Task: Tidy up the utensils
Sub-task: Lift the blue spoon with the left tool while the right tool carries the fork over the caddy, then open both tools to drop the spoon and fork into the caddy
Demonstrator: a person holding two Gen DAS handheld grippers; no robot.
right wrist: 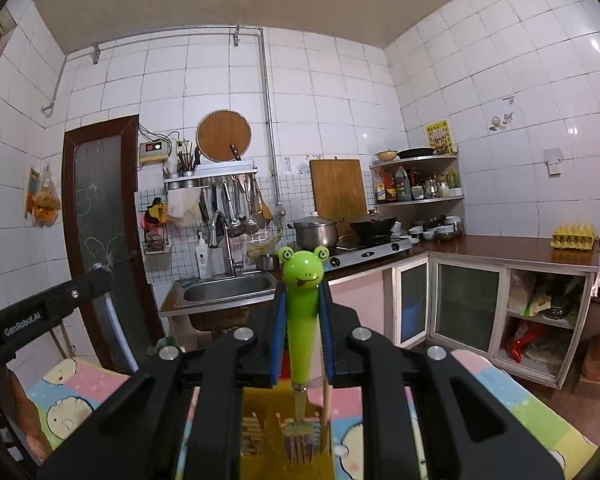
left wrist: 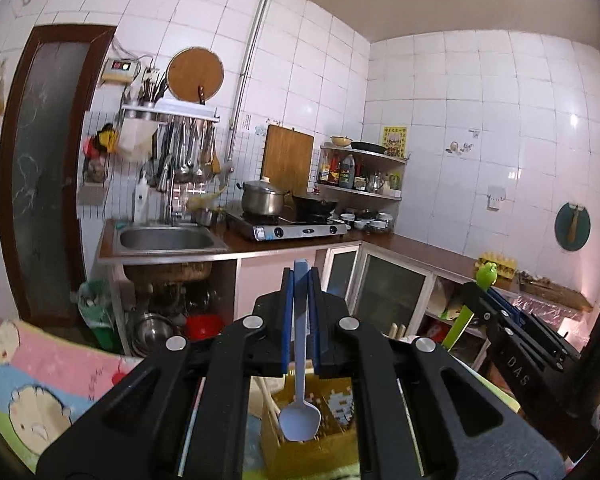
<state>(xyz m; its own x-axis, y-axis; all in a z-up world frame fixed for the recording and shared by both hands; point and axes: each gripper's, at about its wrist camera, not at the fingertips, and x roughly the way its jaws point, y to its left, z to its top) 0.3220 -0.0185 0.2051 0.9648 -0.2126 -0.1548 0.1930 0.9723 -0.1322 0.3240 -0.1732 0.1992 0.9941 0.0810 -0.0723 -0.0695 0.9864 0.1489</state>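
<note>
My left gripper (left wrist: 301,276) is shut on a light blue spoon (left wrist: 300,420), handle up between the blue pads, bowl hanging down over a yellow utensil box (left wrist: 340,412) that holds chopsticks (left wrist: 270,404). My right gripper (right wrist: 302,292) is shut on a fork with a green frog-head handle (right wrist: 302,280); its metal tines (right wrist: 299,438) point down over the same yellow box (right wrist: 260,420). The right gripper also shows in the left wrist view (left wrist: 488,300) with the green frog handle (left wrist: 486,274). The left gripper shows at the left edge of the right wrist view (right wrist: 96,280).
The box stands on a pastel cartoon-print cloth (left wrist: 40,380), which also shows in the right wrist view (right wrist: 72,392). Behind are a sink (left wrist: 166,238), a stove with a pot (left wrist: 262,198) and a wok, hanging utensils (left wrist: 188,152), cabinets (right wrist: 466,304) and an egg tray (right wrist: 574,236).
</note>
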